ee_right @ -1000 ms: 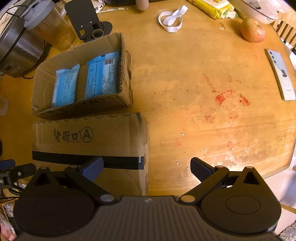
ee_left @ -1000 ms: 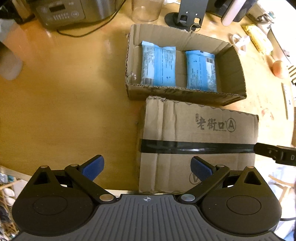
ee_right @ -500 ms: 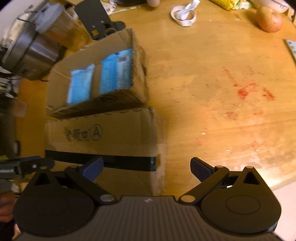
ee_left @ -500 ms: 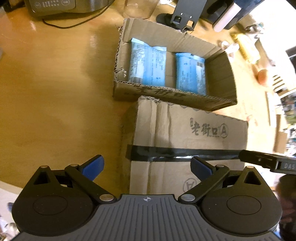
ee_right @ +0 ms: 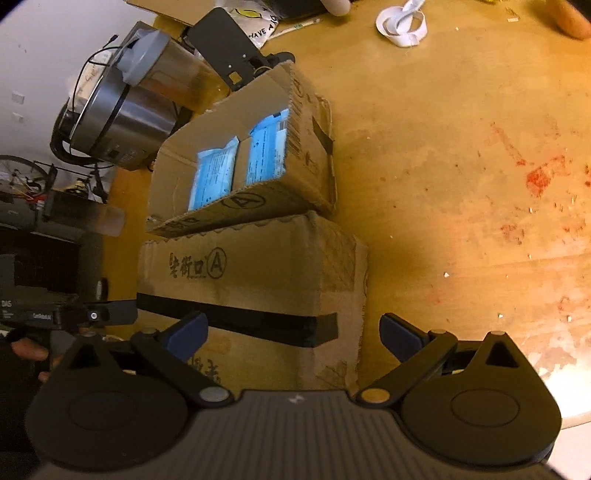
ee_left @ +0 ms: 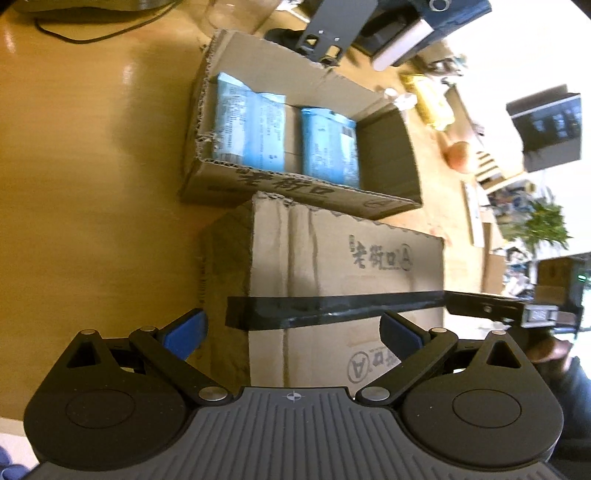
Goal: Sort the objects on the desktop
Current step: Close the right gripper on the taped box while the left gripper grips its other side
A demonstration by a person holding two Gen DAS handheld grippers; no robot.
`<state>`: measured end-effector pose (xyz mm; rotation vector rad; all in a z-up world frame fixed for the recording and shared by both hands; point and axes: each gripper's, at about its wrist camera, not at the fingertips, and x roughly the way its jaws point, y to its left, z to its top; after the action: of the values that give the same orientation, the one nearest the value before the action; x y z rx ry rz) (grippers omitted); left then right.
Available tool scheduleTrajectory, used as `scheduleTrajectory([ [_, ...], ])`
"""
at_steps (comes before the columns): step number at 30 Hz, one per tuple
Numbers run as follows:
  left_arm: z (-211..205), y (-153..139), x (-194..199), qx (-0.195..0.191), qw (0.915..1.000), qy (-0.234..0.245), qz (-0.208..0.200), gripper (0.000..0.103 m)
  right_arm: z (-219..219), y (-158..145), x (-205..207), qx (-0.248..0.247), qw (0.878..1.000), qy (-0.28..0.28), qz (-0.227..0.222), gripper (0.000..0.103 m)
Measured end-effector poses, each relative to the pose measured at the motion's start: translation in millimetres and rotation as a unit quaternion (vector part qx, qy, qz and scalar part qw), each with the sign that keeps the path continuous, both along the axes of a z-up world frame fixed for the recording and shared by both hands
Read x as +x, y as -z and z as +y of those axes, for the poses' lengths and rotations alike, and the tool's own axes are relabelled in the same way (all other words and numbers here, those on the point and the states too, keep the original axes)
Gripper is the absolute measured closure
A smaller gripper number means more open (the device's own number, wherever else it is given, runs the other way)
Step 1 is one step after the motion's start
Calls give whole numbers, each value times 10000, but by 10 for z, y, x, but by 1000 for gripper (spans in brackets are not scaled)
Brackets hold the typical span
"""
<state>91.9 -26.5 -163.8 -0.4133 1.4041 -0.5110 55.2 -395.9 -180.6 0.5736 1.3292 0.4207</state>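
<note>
A closed cardboard box (ee_left: 343, 280) with a black tape strip and printed characters stands at the table's near edge. Behind it an open cardboard box (ee_left: 295, 122) holds two blue packets (ee_left: 251, 129). My left gripper (ee_left: 293, 332) is open, its blue pads straddling the closed box's left corner. In the right wrist view the closed box (ee_right: 255, 280) sits low left, the open box (ee_right: 243, 155) with its blue packets (ee_right: 240, 162) behind it. My right gripper (ee_right: 293, 332) is open over the box's right end. Neither gripper holds anything.
On the wooden table (ee_right: 461, 166) stand a steel cooker (ee_right: 122, 122), a jug (ee_right: 166, 70), a black stand (ee_right: 236, 51) and a white tape loop (ee_right: 400, 24). Red stains (ee_right: 539, 177) mark the right. A hand (ee_right: 26, 350) holds the other gripper.
Both grippers have dropped lower and closer to the closed box, tilting inward toward its two ends. Their jaws stay open. The boxes have not moved.
</note>
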Motion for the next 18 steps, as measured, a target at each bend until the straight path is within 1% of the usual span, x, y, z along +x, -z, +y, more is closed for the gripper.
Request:
scheduleTrajectory([
  [3, 30, 19, 16, -105, 9999, 11, 26, 1, -56, 24, -19, 74, 9999, 61, 60, 4],
  [8, 53, 48, 41, -88, 9999, 38, 100, 3, -96, 11, -35, 179, 9997, 122, 84, 6],
  [9, 57, 54, 47, -89, 9999, 35, 113, 6, -100, 6, -35, 184, 9997, 125, 83, 9],
  [10, 65, 65, 52, -90, 9998, 29, 146, 18, -104, 3, -34, 196, 9997, 129, 83, 11],
  [11, 72, 75, 58, -91, 9998, 23, 180, 23, -115, -1, -36, 213, 9997, 131, 88, 13],
  [12, 81, 87, 65, -100, 9997, -1, 207, 25, -124, 0, -36, 229, 9996, 144, 100, 20],
  [13, 89, 99, 72, -110, 9997, -25, 233, 32, -133, 2, -35, 244, 9995, 159, 113, 29],
  [14, 98, 111, 78, -119, 9996, -50, 260, 36, -140, 10, -34, 282, 9993, 176, 142, 35],
  [15, 115, 120, 82, -97, 9996, -56, 273, 38, -146, 19, -32, 324, 9991, 193, 173, 51],
  [16, 133, 128, 86, -75, 9995, -62, 285, 47, -152, 33, -31, 401, 9988, 206, 207, 67],
  [18, 160, 136, 91, -51, 9995, -65, 300, 51, -155, 27, -34, 435, 9986, 223, 196, 72],
])
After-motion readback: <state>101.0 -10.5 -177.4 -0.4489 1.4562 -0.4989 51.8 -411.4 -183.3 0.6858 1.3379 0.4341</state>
